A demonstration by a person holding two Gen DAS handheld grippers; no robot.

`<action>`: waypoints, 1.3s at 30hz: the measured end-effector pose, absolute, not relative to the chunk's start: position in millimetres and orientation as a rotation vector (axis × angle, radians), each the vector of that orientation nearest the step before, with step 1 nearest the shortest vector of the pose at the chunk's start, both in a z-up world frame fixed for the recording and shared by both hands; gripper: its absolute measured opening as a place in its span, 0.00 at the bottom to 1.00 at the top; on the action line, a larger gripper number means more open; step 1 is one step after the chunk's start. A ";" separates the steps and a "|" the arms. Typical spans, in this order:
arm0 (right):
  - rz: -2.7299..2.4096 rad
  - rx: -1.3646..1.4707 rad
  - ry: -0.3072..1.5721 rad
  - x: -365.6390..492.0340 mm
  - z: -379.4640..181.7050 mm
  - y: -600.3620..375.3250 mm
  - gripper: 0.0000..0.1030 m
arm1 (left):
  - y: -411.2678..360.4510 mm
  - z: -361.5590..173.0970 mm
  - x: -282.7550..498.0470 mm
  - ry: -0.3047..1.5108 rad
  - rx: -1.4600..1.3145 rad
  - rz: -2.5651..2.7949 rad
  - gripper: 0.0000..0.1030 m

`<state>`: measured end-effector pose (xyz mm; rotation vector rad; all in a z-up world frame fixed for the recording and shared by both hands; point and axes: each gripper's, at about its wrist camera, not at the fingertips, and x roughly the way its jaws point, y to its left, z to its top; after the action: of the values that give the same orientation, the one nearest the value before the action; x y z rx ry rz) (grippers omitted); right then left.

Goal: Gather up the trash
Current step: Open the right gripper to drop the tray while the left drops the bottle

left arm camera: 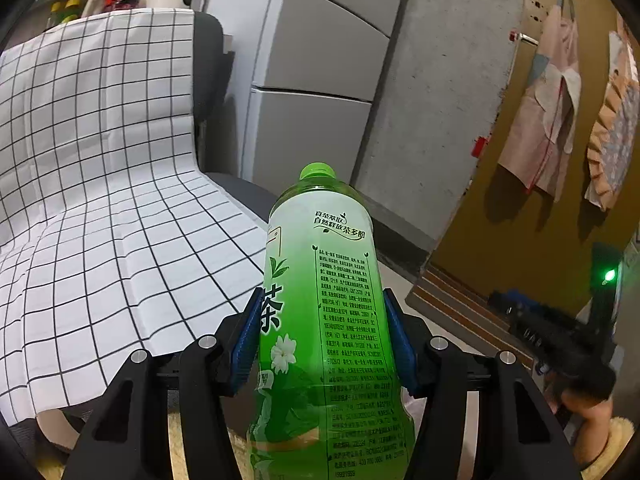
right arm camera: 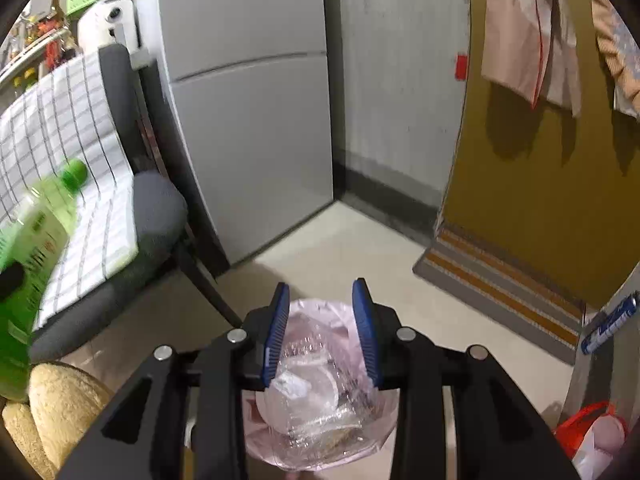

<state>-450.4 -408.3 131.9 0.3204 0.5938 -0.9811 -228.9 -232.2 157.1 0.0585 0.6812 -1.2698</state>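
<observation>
The left gripper (left arm camera: 324, 336) clamps a green tea bottle (left arm camera: 324, 320), its blue ribbed pads pressed on both sides of the glossy plastic label, green cap pointing up and away. The bottle is smooth, cylindrical and translucent near the shoulder. Behind it, a white cloth with a black grid (left arm camera: 100, 184) drapes over a dark padded chair (left arm camera: 208, 68).

The right gripper (right arm camera: 322, 320) tilts downward over the pale floor with its jaws apart and nothing pressed between the pads. Directly below it sits a thin pink trash bag (right arm camera: 320, 412), crinkled, open-mouthed, holding clear plastic wrappers.
</observation>
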 end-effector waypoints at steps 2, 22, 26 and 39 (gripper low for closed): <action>-0.979 0.299 0.562 -450.9 144.2 -402.2 0.32 | -231.2 157.3 -231.8 0.678 0.065 -1.285 0.55; -1.052 0.235 0.374 -494.1 205.7 -396.4 0.32 | -304.0 170.4 -310.1 0.612 0.173 -1.613 0.58; -1.070 0.255 0.371 -505.3 201.0 -403.8 0.34 | -329.4 161.2 -316.8 0.610 0.223 -1.583 0.83; -0.967 0.238 0.429 -468.2 188.5 -381.5 0.45 | -262.6 157.1 -245.3 0.658 0.169 -1.318 0.85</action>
<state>-468.2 -381.5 188.5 0.2381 0.4287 -0.9671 -245.3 -262.6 157.1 0.1695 0.6579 -1.3179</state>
